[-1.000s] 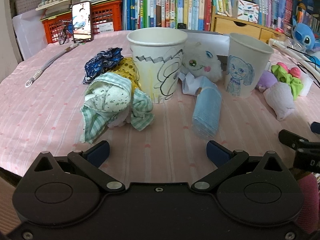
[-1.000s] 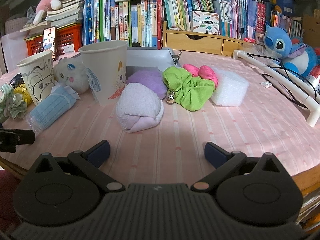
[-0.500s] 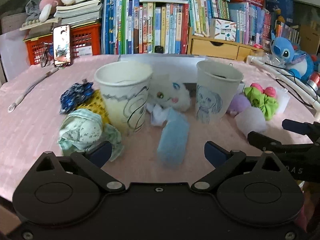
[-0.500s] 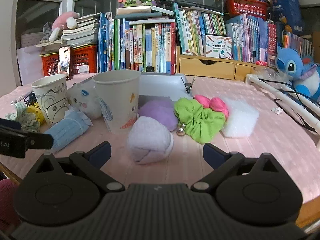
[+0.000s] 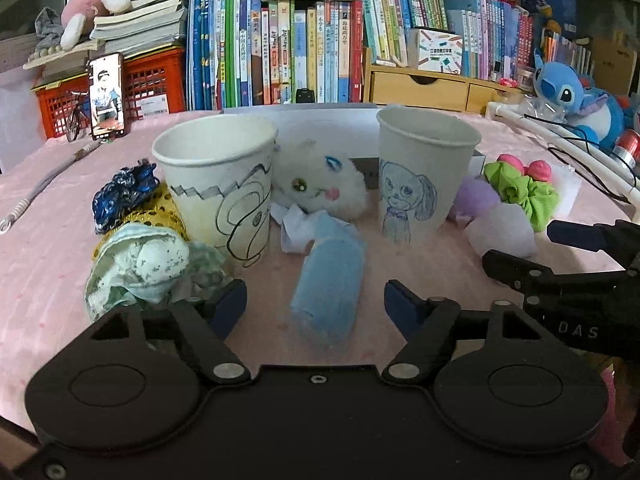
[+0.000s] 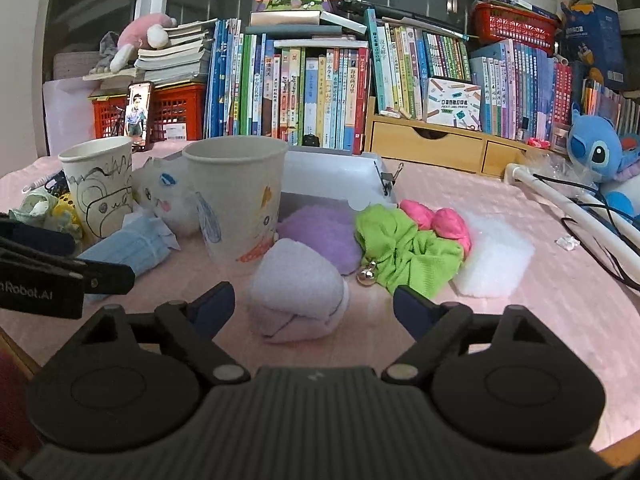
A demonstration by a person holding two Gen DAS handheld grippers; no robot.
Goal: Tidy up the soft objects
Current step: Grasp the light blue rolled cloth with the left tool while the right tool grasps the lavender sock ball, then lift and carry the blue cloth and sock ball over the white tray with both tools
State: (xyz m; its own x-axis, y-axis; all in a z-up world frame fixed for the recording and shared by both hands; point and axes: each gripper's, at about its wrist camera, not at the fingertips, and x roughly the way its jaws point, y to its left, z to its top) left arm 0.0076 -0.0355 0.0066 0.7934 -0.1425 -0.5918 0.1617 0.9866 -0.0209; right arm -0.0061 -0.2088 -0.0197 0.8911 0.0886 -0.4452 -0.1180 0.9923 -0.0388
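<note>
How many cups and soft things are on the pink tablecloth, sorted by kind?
Paper cups: 2
White plush toy: 1
Rolled cloths and socks: 3
Scrunchies: 4
Purple puff: 1
White sponge: 1
Total: 12

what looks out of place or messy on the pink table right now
Nothing is spilled or damaged. Both paper cups, the left cup and the right cup, stand upright and look empty, while the soft things lie loose around them: a rolled blue cloth on its side and a lilac sock ball.
</note>
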